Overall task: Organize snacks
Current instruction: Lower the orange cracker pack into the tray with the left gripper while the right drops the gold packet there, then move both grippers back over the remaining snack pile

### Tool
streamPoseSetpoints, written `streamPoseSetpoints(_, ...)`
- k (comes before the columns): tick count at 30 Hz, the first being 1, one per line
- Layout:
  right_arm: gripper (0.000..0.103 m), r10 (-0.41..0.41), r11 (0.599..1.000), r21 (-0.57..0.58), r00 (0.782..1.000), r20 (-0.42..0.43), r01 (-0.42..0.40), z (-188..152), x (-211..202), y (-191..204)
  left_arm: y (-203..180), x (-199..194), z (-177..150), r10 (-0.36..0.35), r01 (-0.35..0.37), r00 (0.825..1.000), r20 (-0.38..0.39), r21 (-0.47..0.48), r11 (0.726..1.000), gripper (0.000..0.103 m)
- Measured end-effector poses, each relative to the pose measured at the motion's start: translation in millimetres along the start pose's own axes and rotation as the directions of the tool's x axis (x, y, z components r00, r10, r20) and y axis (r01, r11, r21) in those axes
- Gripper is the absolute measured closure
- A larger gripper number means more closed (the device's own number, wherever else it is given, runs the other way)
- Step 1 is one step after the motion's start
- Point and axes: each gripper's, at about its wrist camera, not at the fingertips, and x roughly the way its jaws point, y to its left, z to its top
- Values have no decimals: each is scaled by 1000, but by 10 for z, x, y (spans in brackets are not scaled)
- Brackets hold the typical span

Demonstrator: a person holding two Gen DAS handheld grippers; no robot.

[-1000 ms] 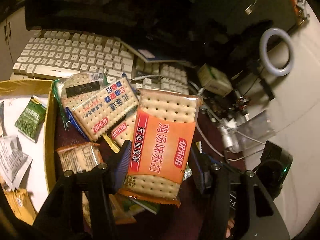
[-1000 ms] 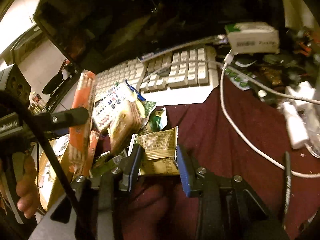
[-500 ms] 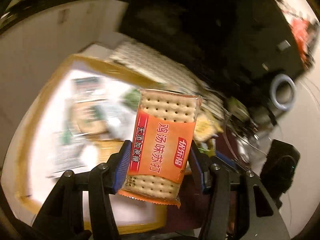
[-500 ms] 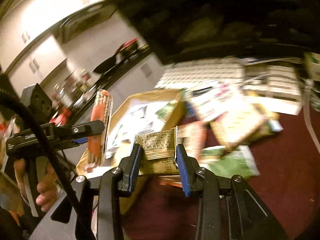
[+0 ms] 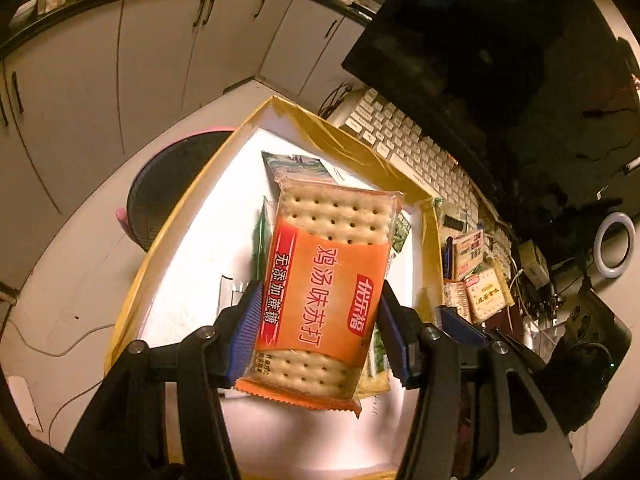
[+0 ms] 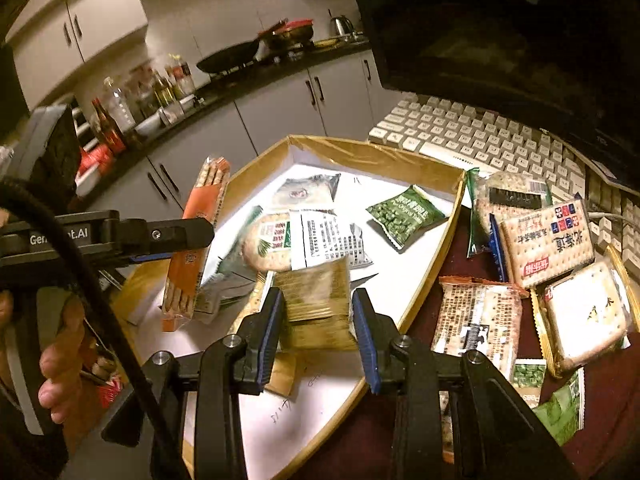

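The left gripper (image 5: 320, 336) pinches an orange cracker pack (image 5: 326, 300), glossy and rectangular, above the gold-rimmed white box (image 6: 436, 248). The right gripper (image 6: 318, 336) clamps a crinkly olive-gold packet (image 6: 316, 300) over the box's near edge. Loose foil packets (image 6: 404, 210) lie inside; more cracker packs (image 6: 548, 240) crowd the maroon tabletop (image 6: 424, 280) beside the keyboard (image 6: 480, 136).

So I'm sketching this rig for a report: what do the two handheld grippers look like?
Both are matte black linkage frames with silver pivot screws and ribbed blue pads on the fingers. The left gripper, seen side-on from the right wrist view, carries white lettering and a thick black cable. The right gripper shows the same black arms and blue pads.
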Motion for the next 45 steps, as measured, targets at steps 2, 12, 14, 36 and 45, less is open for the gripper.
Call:
streamPoseSetpoints(2, 70, 0, 1000, -3, 1000, 3, 0, -10, -14, 15, 4, 46, -3, 11, -11, 1000, -15, 9, 1000, 46)
streamPoseSetpoints(12, 66, 66, 995, 76, 997, 46, -70, -38, -206, -123, -92, -15, -79, 6, -7, 1000, 19, 24, 1000, 38)
streamPoseSetpoints(14, 42, 83, 990, 104, 992, 100, -93, -95, -405, -237, -229, -175, -131, -23, 20, 996, 90, 32, 999, 15)
streamPoseSetpoints(36, 36, -304, 920, 237, 950, -65, 311, -779, -870, -1884, -2087, 1163, -893, 158, -169, 986, 60, 323, 931, 12)
streamPoseSetpoints(45, 20, -452, 891, 7, 890, -62, 453, -721, -586, -1742, -2136, 1476, -902, 372, -404, 915, 157, 338, 850, 4)
